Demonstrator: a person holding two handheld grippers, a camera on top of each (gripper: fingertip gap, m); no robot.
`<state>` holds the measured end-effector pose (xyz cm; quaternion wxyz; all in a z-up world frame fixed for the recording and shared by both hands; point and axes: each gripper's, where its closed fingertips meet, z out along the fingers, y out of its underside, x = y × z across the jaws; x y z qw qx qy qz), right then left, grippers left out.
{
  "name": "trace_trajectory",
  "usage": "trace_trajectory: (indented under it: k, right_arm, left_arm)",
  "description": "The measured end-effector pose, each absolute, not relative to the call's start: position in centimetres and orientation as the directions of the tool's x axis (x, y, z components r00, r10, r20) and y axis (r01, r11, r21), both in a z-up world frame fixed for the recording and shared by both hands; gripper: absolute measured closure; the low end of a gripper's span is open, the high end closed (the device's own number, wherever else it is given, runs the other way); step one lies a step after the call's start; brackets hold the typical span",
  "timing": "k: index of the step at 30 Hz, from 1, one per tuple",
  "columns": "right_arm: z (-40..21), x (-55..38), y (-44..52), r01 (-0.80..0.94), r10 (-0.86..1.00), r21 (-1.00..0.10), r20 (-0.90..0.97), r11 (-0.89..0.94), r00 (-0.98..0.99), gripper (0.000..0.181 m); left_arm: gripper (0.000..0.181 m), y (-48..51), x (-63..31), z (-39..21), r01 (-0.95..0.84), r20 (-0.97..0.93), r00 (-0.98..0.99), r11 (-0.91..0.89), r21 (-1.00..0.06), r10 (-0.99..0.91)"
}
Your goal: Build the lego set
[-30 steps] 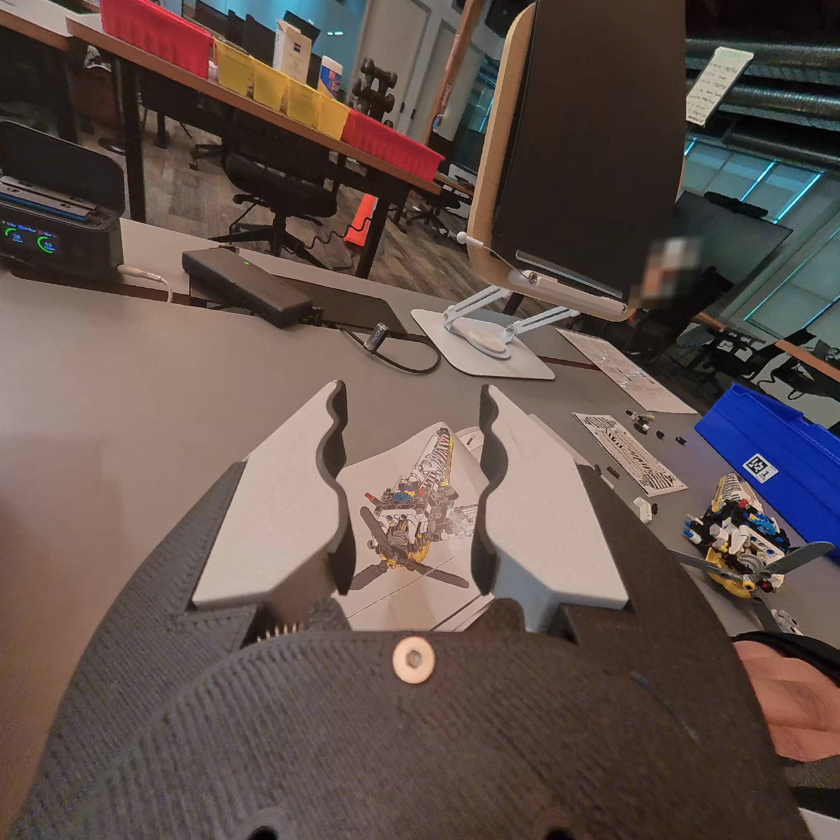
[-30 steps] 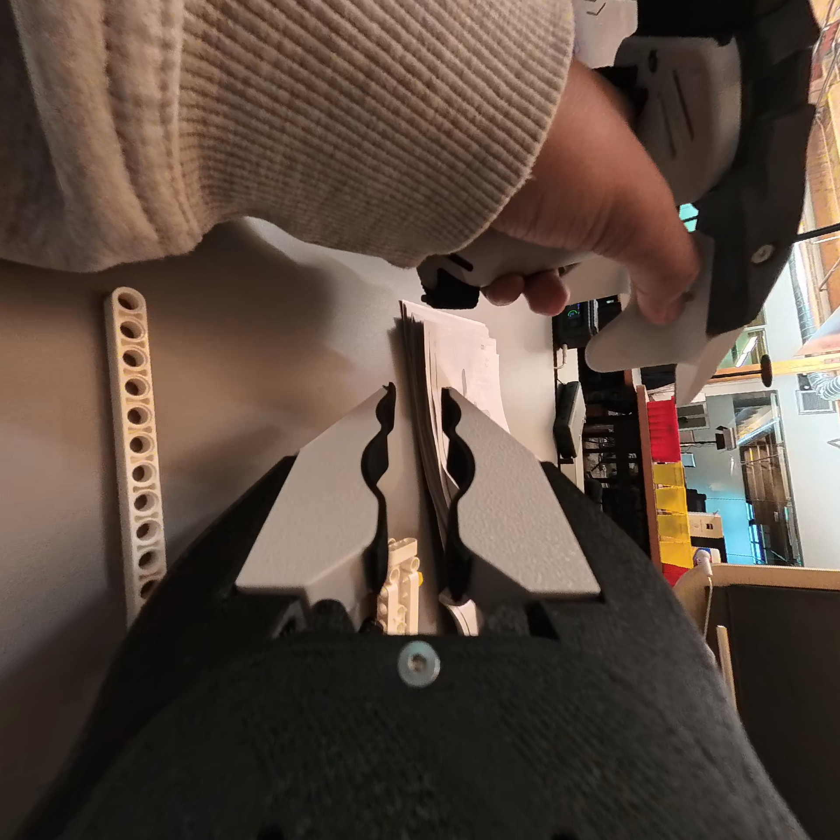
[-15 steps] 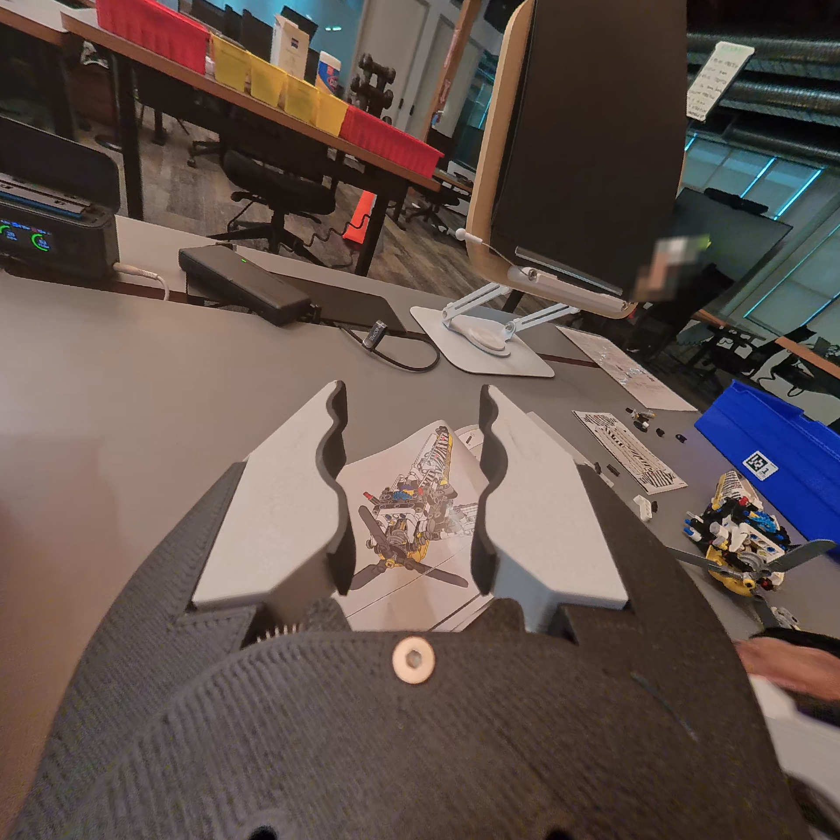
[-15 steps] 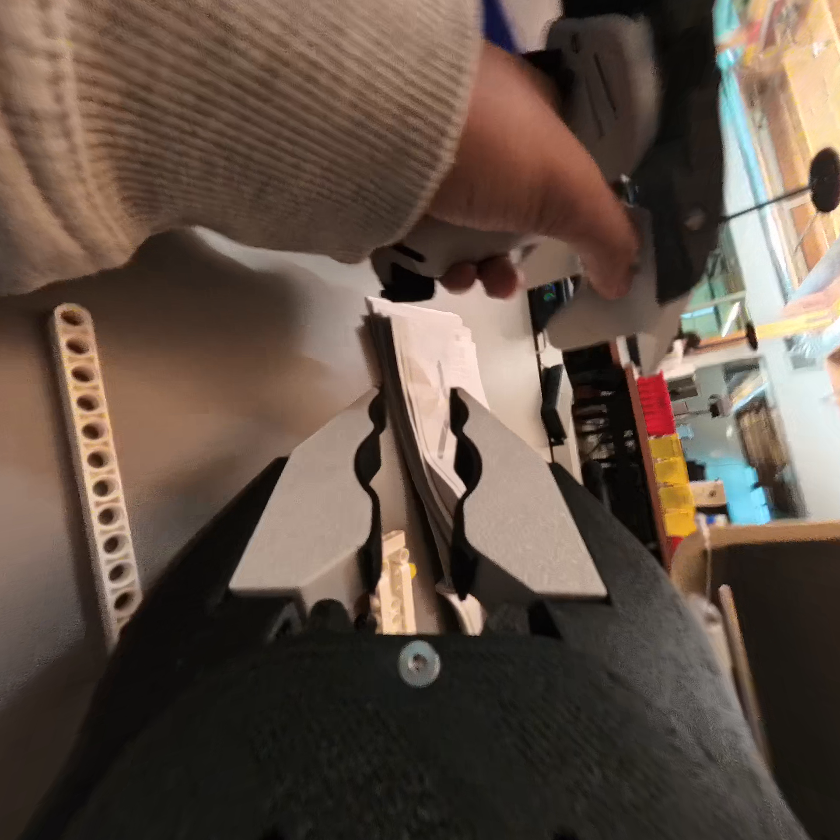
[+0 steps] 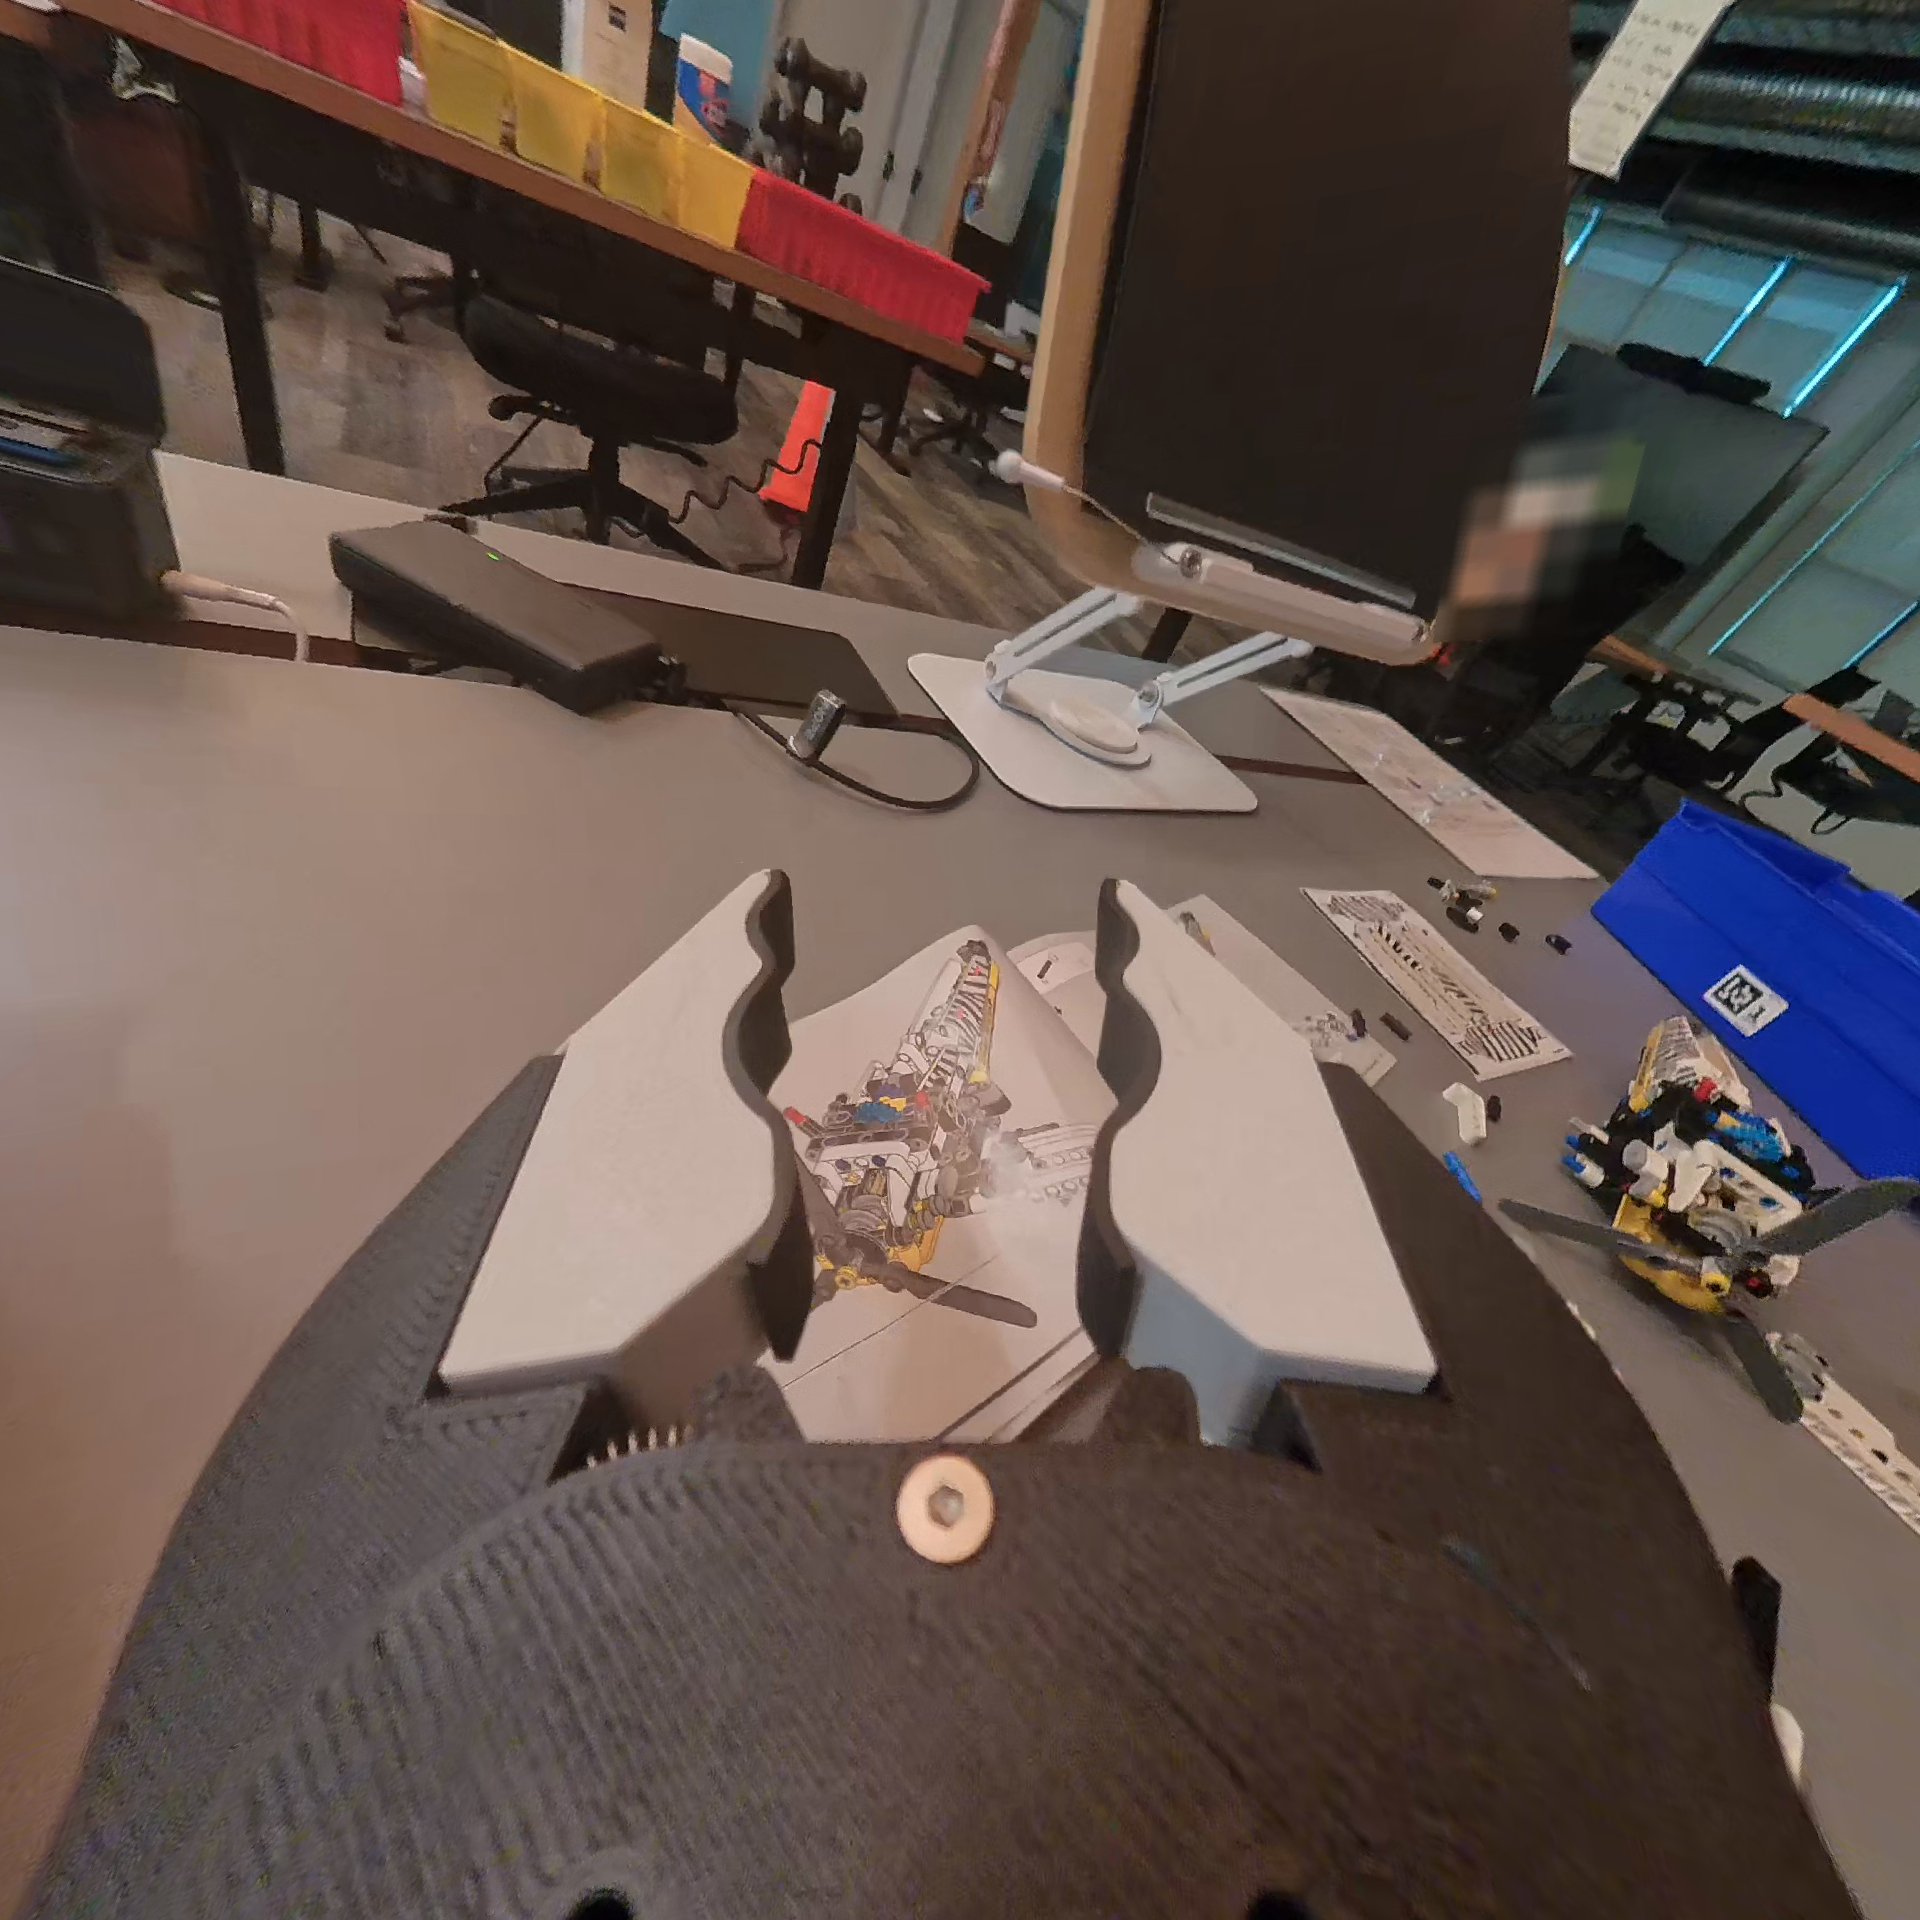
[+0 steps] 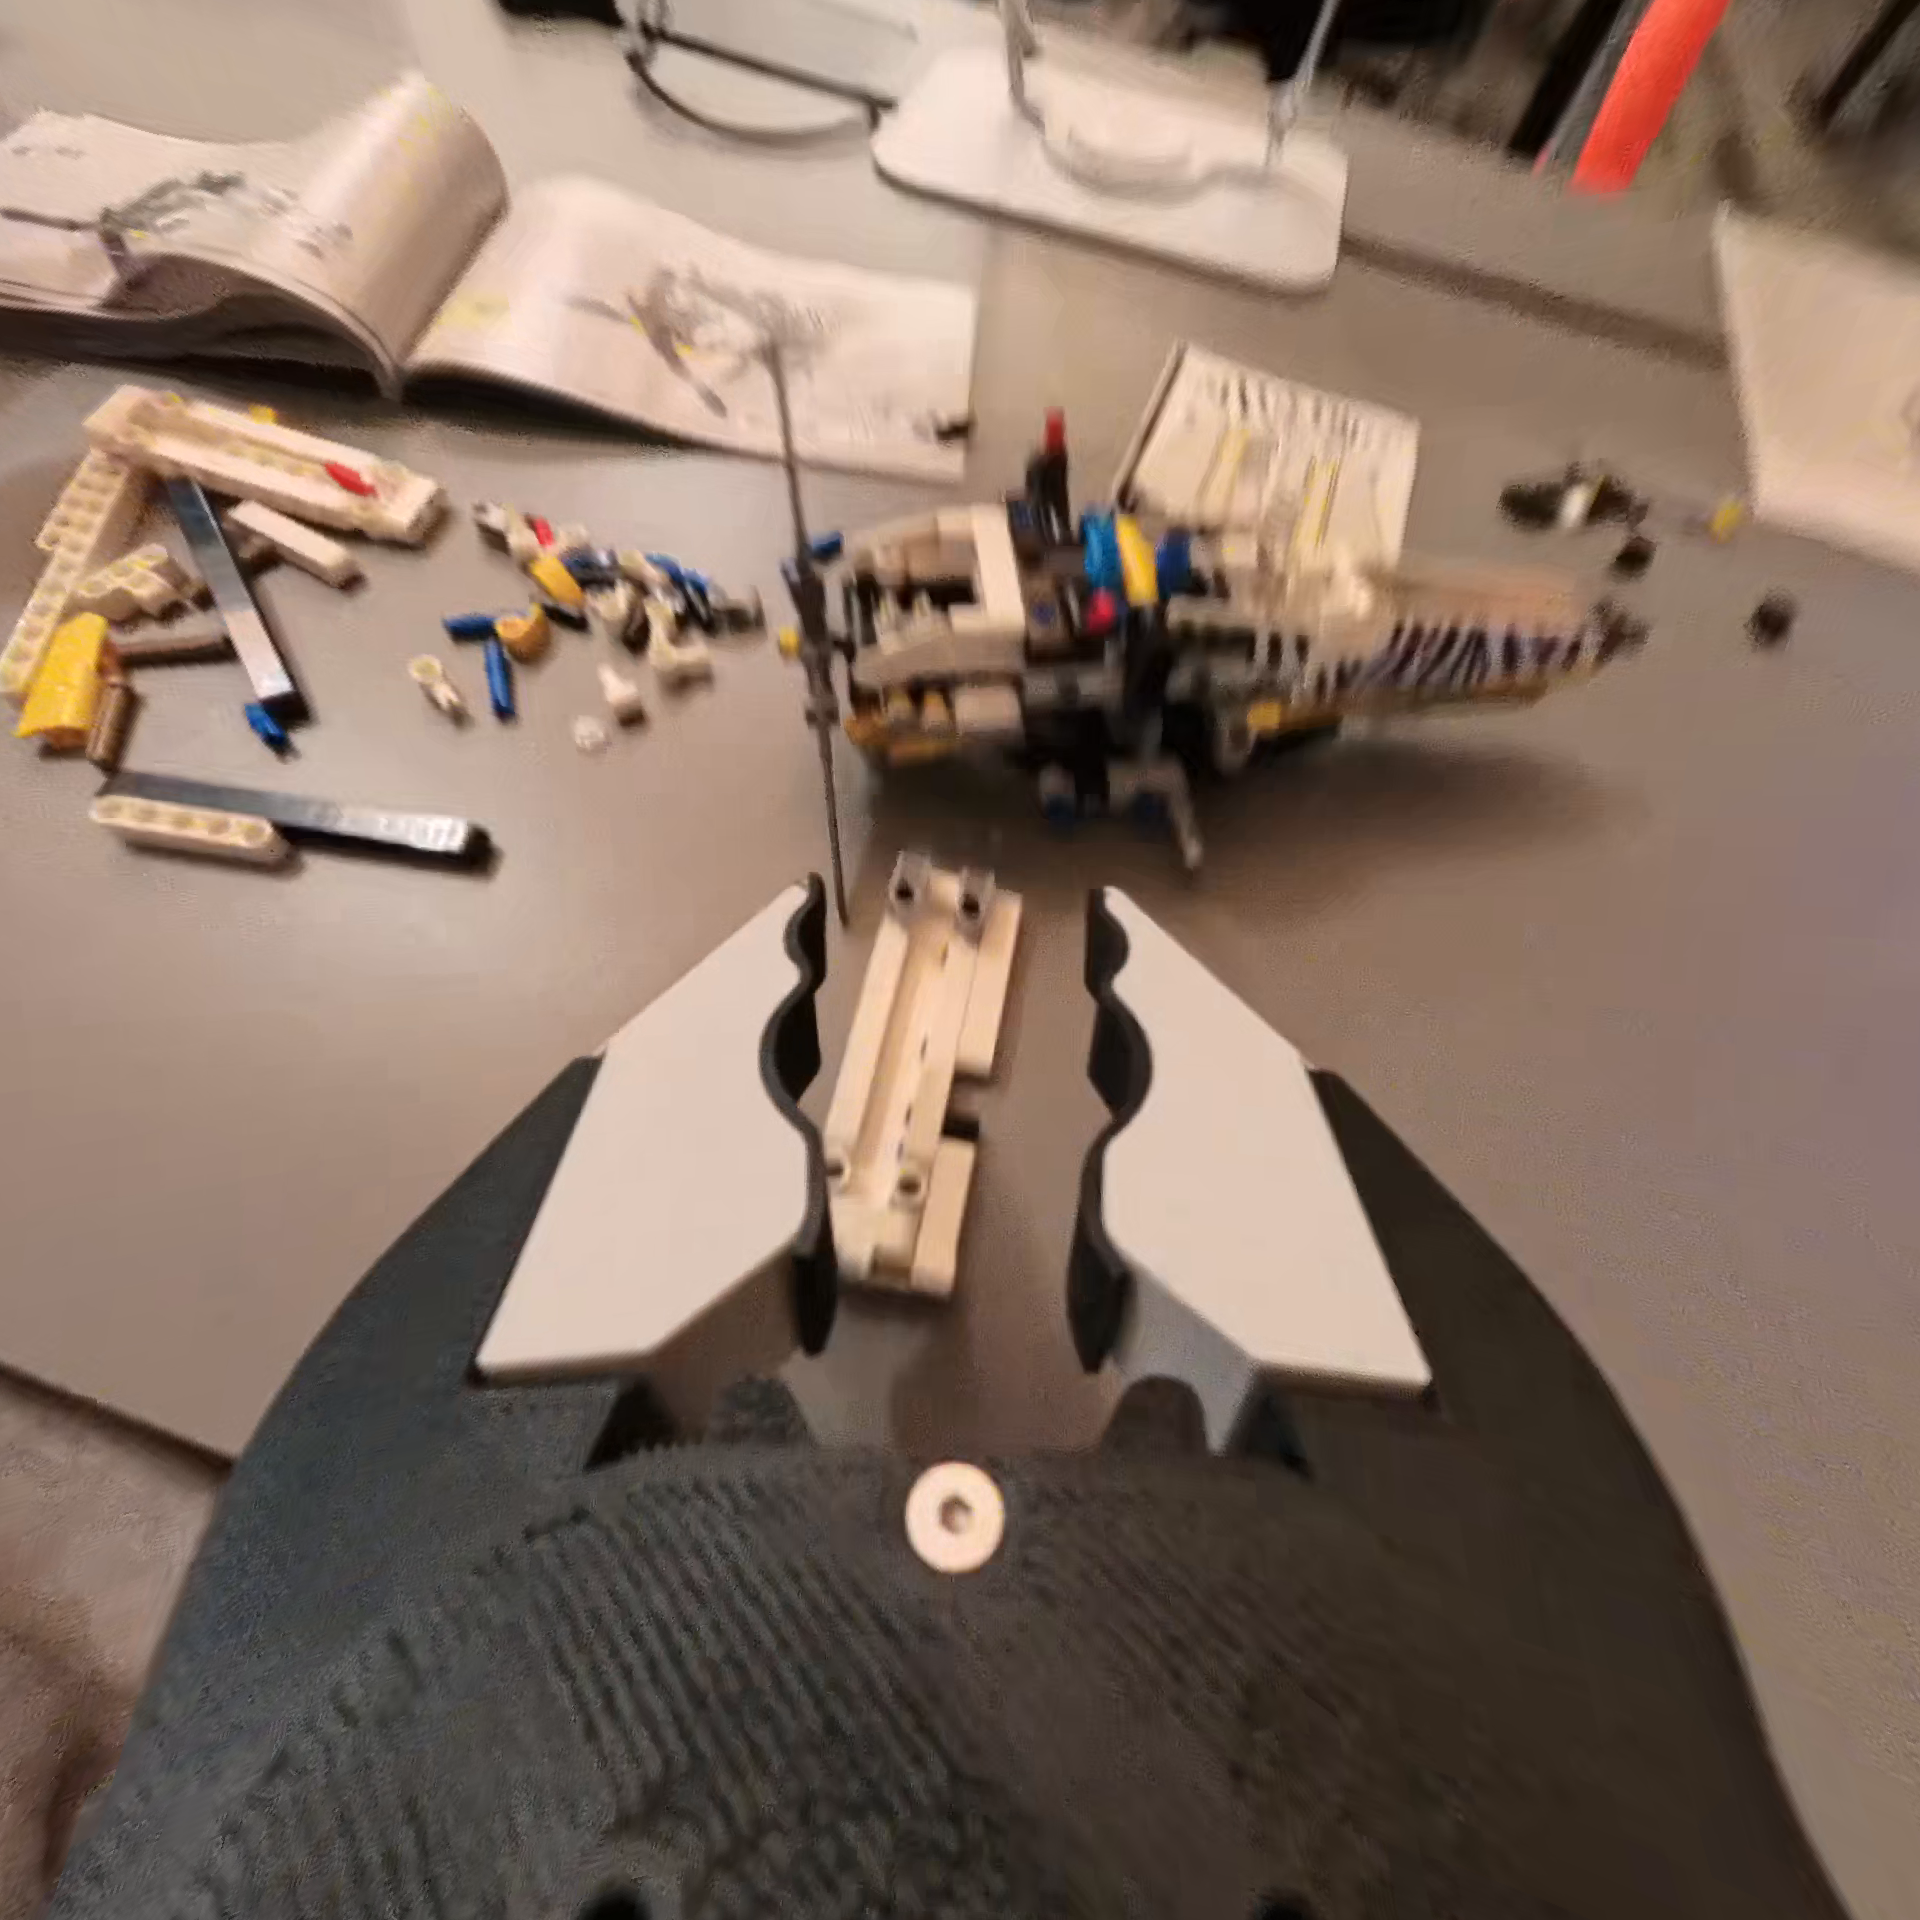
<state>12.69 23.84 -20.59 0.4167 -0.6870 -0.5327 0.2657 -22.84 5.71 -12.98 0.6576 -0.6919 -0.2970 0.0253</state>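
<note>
My grippers above the matte grey table.
My left gripper gapes over the glossy booklet; my right gripper spread, empty, around a studded cream beam assembly.

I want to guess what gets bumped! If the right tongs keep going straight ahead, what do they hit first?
Probably the white beam piece lying between the open right tongs, then the plane model beyond. The picture is blurry, so depth is uncertain.

We see the half-built yellow, white and black lego plane lying mid-frame, grey propeller leftward. A cream beam assembly lies below it; loose coloured pins and beams scatter at left.
</note>
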Motion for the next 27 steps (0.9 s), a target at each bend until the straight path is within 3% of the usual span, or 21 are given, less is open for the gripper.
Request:
trace_trajectory:
  k: [7,10,11,13,15,17,20,23,27]
  right_arm:
    - [-24.6,13.1,23.9,0.604,0.951,-0.775,0.016,-0.182,0.307,0.117]
    - [-24.5,13.1,24.2,0.604,0.95,-0.773,0.007,-0.194,0.313,0.149]
    - [-24.4,13.2,24.5,0.593,0.945,-0.776,-0.013,-0.216,0.327,0.149]
    - [-22.4,12.9,24.3,0.462,0.931,-0.828,-0.179,-0.317,0.318,0.149]
    - [-17.5,12.7,23.6,0.194,0.858,-0.838,-0.483,-0.511,0.173,0.149]
    - [-11.5,13.9,23.7,-0.061,0.673,-0.671,-0.73,-0.739,-0.12,0.15]
    - [-6.3,16.7,24.3,-0.149,0.393,-0.371,-0.772,-0.917,-0.498,0.151]
    - [-4.2,17.2,23.3,-0.102,0.288,-0.292,-0.715,-0.951,-0.637,0.151]
    - [-3.2,16.7,22.3,-0.069,0.259,-0.289,-0.694,-0.955,-0.672,0.151]
  left_arm:
    - [0.125,6.3,-22.3,-13.6,0.36,0.321,0.83,0.002,-0.933,0.457]
    - [0.125,6.3,-22.4,-13.7,0.358,0.317,0.829,-0.002,-0.934,0.461]
    - [0.125,6.3,-22.4,-13.7,0.359,0.318,0.828,-0.001,-0.933,0.461]
    - [0.125,6.3,-22.4,-13.7,0.363,0.323,0.828,0.001,-0.932,0.459]
    - [0.124,6.2,-22.4,-13.7,0.366,0.328,0.828,0.006,-0.931,0.455]
    - [0.125,6.3,-22.4,-13.6,0.366,0.33,0.83,0.007,-0.93,0.45]
    - [0.125,6.4,-22.3,-13.5,0.366,0.333,0.832,0.011,-0.93,0.444]
    - [0.125,6.3,-22.2,-13.4,0.37,0.339,0.831,0.016,-0.929,0.44]
    - [0.125,6.2,-22.2,-13.3,0.372,0.344,0.831,0.023,-0.928,0.438]
